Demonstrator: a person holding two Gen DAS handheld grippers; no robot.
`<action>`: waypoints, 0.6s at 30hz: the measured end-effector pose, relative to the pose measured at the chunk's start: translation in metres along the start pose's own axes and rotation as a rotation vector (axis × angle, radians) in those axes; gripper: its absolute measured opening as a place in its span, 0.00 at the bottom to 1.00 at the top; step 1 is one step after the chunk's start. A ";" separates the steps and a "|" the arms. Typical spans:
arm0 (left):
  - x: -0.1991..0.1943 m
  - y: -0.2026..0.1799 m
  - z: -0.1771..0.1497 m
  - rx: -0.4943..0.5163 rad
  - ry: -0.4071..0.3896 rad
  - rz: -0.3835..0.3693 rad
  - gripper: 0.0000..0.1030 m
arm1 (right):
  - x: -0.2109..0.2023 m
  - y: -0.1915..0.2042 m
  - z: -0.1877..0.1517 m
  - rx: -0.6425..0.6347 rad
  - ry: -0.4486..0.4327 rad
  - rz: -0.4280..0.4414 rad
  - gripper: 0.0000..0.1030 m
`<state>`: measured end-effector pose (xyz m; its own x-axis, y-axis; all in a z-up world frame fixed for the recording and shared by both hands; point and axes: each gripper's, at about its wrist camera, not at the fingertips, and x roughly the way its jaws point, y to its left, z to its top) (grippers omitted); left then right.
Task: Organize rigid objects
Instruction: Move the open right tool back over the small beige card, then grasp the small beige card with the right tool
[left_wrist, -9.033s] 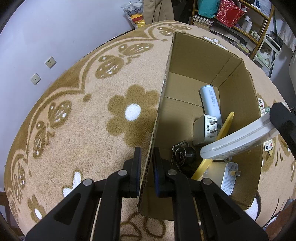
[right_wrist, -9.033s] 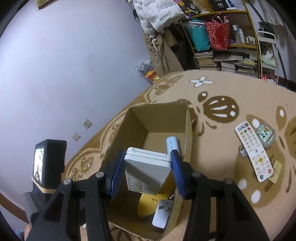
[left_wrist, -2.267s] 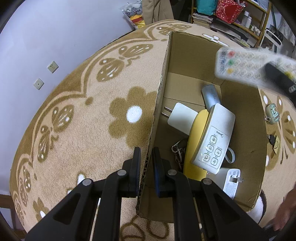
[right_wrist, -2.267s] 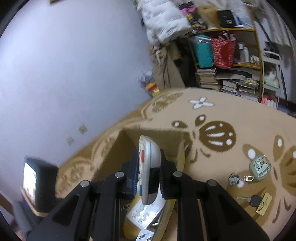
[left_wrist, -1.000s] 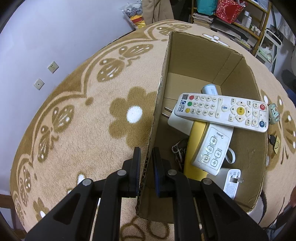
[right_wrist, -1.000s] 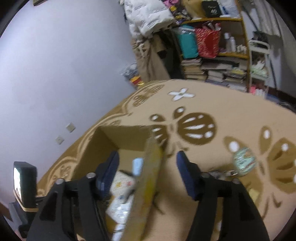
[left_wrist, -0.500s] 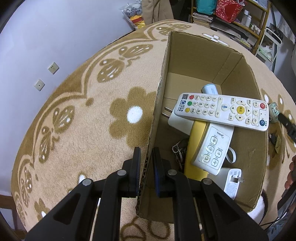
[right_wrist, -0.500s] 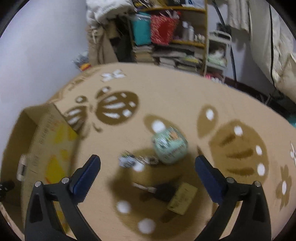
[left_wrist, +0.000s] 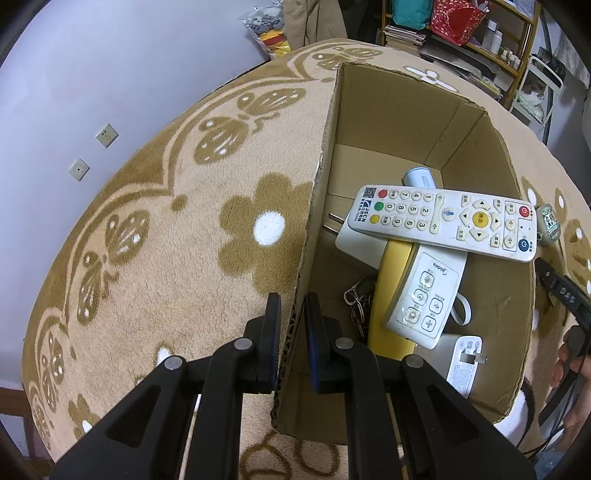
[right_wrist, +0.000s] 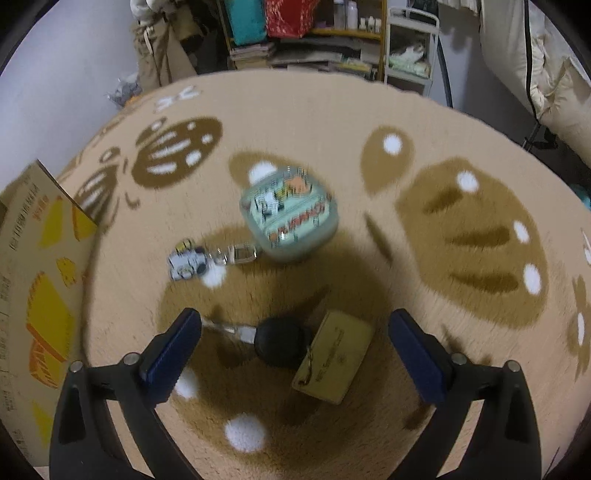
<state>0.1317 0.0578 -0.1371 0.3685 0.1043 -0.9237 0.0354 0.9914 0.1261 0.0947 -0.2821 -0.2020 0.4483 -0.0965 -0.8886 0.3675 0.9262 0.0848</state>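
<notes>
Black-headed key (right_wrist: 281, 341) with tan tag (right_wrist: 334, 356) lies on the rug (right_wrist: 461, 325), well clear of the cardboard box (left_wrist: 391, 122). Right gripper (right_wrist: 295, 350) spread wide around it, empty. Left gripper (left_wrist: 291, 332) clamped on the box wall. Key judged light, rigid, low-lying; pinch the thick head.

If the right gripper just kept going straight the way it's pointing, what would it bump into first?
Most likely the black-headed key with its tan tag, lying on the rug between the open fingers of the right gripper. Depth is hard to judge, so it might meet the rug beside them instead.
</notes>
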 end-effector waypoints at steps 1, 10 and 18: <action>0.000 0.000 0.000 0.000 0.001 -0.001 0.11 | 0.004 0.000 -0.002 0.008 0.013 -0.010 0.91; 0.000 0.000 0.000 0.000 0.000 0.001 0.11 | 0.000 -0.009 -0.002 0.062 -0.001 -0.074 0.51; 0.000 0.000 0.000 0.001 0.000 -0.004 0.11 | -0.003 -0.015 -0.001 0.060 -0.033 -0.106 0.28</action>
<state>0.1321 0.0583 -0.1373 0.3680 0.1002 -0.9244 0.0375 0.9918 0.1224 0.0868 -0.2950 -0.2013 0.4307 -0.2058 -0.8787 0.4619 0.8868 0.0186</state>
